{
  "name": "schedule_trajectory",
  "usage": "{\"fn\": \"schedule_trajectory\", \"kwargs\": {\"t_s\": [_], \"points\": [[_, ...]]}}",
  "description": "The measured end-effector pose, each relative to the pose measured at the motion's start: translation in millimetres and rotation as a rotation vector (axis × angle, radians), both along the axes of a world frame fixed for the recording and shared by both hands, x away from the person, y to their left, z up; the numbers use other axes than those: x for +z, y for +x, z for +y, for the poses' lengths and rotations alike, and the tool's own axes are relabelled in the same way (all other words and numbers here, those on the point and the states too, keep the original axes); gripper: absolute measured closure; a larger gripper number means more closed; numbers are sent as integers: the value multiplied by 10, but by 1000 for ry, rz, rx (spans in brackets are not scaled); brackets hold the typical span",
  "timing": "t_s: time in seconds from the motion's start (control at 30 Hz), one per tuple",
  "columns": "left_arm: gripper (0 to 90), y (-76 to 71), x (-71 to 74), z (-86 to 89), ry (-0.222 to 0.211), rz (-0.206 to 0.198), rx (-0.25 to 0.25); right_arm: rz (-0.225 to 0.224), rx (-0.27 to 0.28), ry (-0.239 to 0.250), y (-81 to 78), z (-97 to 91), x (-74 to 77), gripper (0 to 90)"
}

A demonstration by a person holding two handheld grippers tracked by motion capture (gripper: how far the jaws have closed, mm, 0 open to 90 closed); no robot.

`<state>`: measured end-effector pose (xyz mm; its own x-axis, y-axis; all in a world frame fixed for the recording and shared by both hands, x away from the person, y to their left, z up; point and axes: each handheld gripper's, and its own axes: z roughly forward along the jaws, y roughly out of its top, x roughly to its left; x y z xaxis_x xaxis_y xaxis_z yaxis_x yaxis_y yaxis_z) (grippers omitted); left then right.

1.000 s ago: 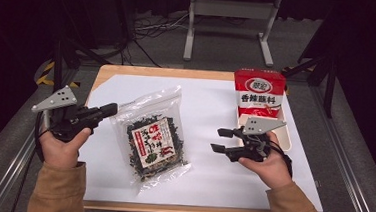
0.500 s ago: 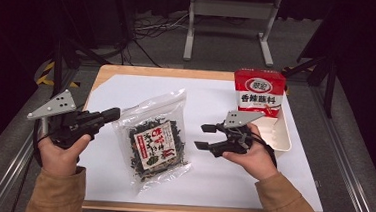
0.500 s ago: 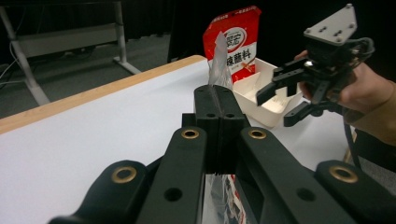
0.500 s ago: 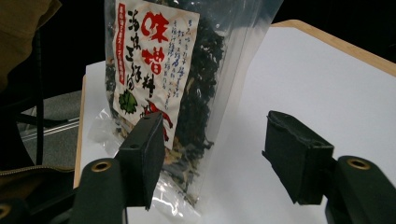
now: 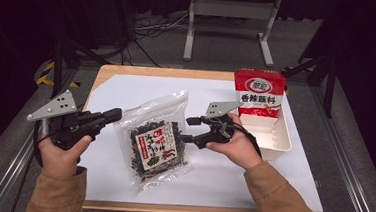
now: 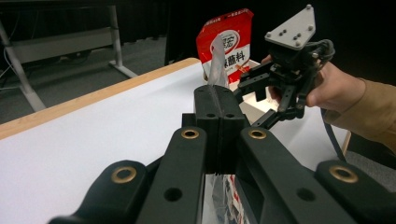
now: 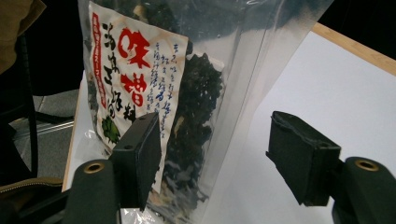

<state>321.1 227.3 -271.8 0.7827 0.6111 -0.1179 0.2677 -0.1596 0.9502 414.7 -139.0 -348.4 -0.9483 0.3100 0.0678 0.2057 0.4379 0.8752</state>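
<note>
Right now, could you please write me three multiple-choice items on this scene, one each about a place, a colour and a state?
1. Where does the red bag stand?
A. in the white tray
B. on the floor
C. under the seaweed bag

2. What colour is the sheet covering the table?
A. green
B. white
C. black

3. How do the right gripper's jaws stand?
A. shut on the red bag
B. shut on nothing
C. open

Answers: 1 A, its base sits inside the tray's far end; 2 B, the high view shows white; 3 C, the right gripper view shows a wide gap between its jaws.
</note>
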Motion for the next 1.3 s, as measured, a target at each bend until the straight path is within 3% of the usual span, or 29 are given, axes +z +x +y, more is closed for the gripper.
{"fn": "schedule_trajectory", "kwargs": {"t_s": [0.4,0.57,0.83,0.93,1.07,1.3], "points": [[900,9,-3,-10,-3,-20,-12,23,59,-27,87,187,-66,340],[900,8,-1,-7,-9,-22,-20,19,80,-8,99,224,-73,352],[900,14,-7,-10,-15,-19,-25,14,121,11,136,260,-81,451],[900,14,-7,-9,-12,-17,-21,19,140,8,120,252,-68,575],[900,13,-3,-6,-9,-20,-22,41,159,6,117,205,-27,669],[900,21,-10,-3,-16,-18,-11,51,183,7,103,151,10,747]]}}
